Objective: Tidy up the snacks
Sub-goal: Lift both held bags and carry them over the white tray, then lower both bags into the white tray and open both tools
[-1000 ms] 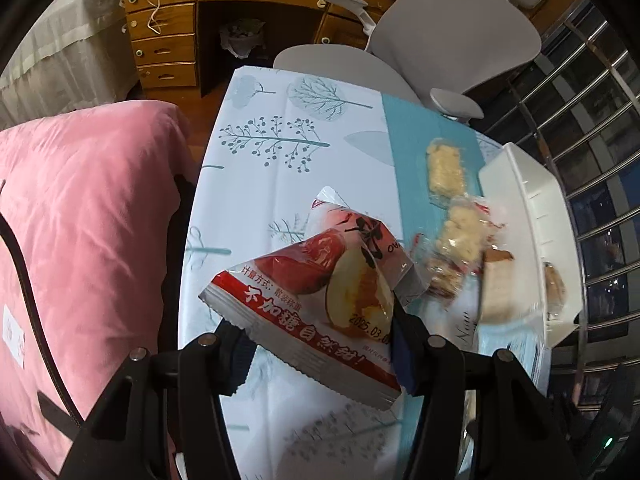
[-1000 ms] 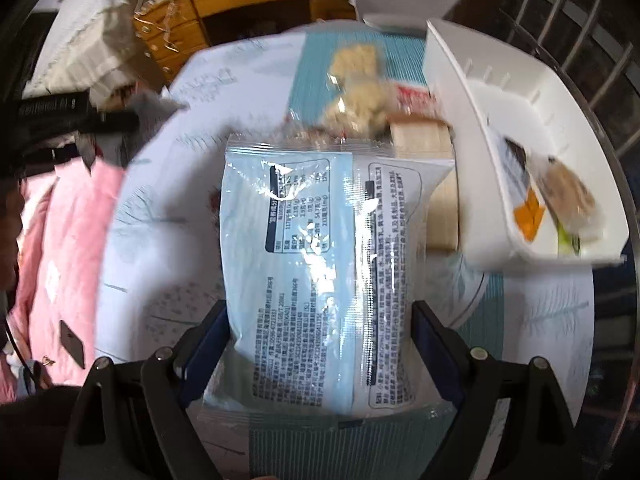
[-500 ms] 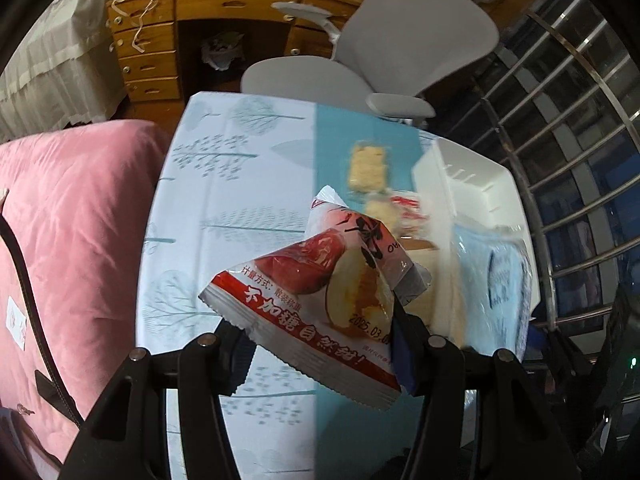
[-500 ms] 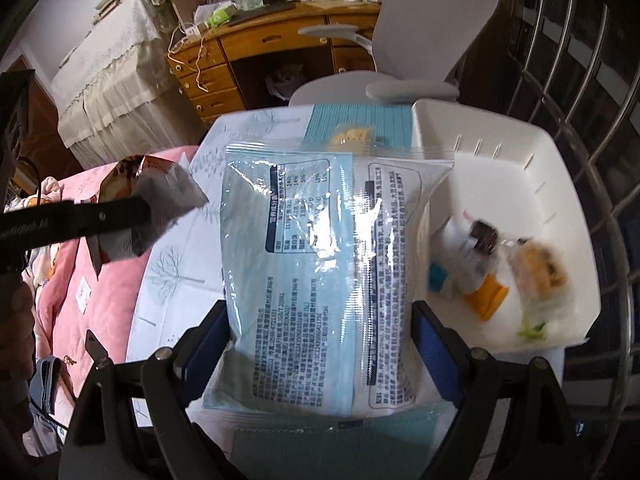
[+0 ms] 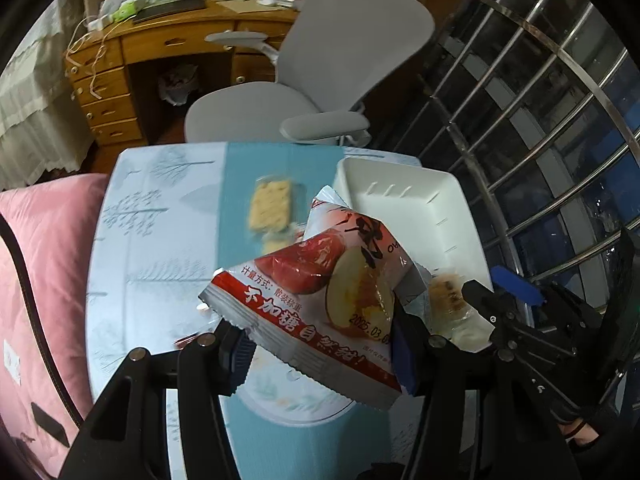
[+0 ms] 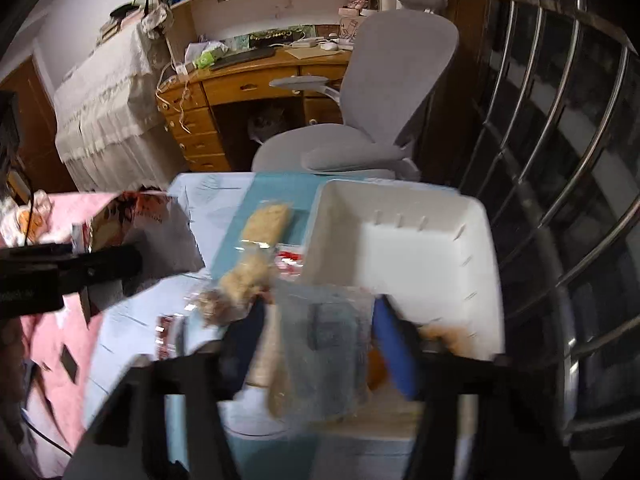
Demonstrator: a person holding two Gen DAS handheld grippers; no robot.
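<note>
My left gripper [image 5: 316, 344] is shut on a red and white apple snack bag [image 5: 316, 304], held above the table near the white bin [image 5: 404, 196]. In the right wrist view this bag [image 6: 136, 220] shows at the left, over the pink bedding. My right gripper [image 6: 320, 336] stands at the bin's near left edge [image 6: 404, 232]; a blurred pale blue snack bag [image 6: 320, 348] lies between its fingers, slipping downward. A wrapped snack [image 5: 448, 296] lies in the bin's near end. Loose wrapped crackers [image 5: 272, 204] lie on the teal runner left of the bin.
A grey office chair [image 5: 320, 80] stands behind the table, with a wooden desk [image 5: 160, 52] beyond it. Pink bedding [image 5: 44, 264] borders the table's left side. Metal window bars [image 5: 560, 120] run along the right. More small snack packs [image 6: 240, 280] lie beside the bin.
Both grippers have moved toward the bin. The pale blue bag, held upright before, now sits lower and blurred between the right fingers, which look wider apart. The left gripper still holds the apple bag.
</note>
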